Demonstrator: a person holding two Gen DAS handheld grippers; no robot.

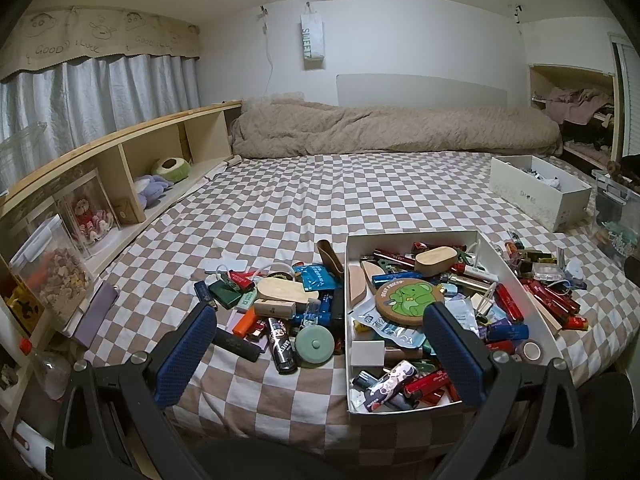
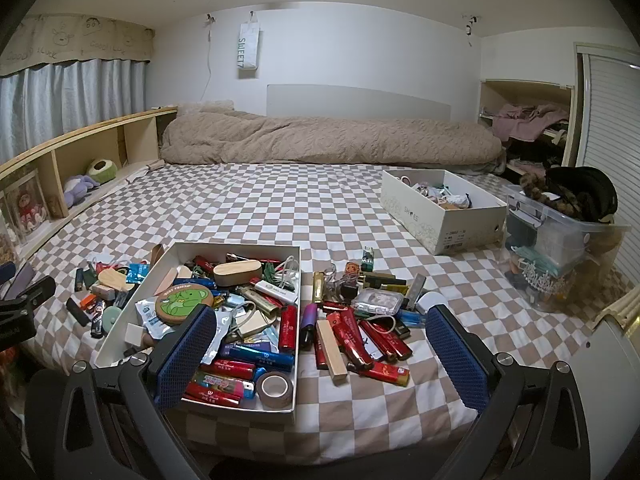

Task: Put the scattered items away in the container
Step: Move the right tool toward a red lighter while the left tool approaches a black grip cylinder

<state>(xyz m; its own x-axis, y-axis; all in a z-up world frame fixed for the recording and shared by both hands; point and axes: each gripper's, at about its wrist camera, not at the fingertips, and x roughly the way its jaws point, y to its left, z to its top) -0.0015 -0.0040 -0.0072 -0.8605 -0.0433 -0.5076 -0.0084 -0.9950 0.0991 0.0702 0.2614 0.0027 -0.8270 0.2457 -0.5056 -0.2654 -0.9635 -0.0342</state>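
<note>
Both my left claw (image 1: 320, 354) and right claw (image 2: 320, 354) spread, empty, above the shallow white cardboard tray (image 2: 236, 245) on the checkered bed (image 2: 280, 208).

Container (image 2: 236, 246) on bed (image 2: 280, 208); scattered items (image 2: 360, 320) both sides; shoebox (image 2: 440, 216) behind right

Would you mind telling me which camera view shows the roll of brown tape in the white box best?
The right wrist view: the roll of brown tape lies large and unobstructed in the white box's near corner. In the left wrist view it is smaller, at the box's right edge.
</note>
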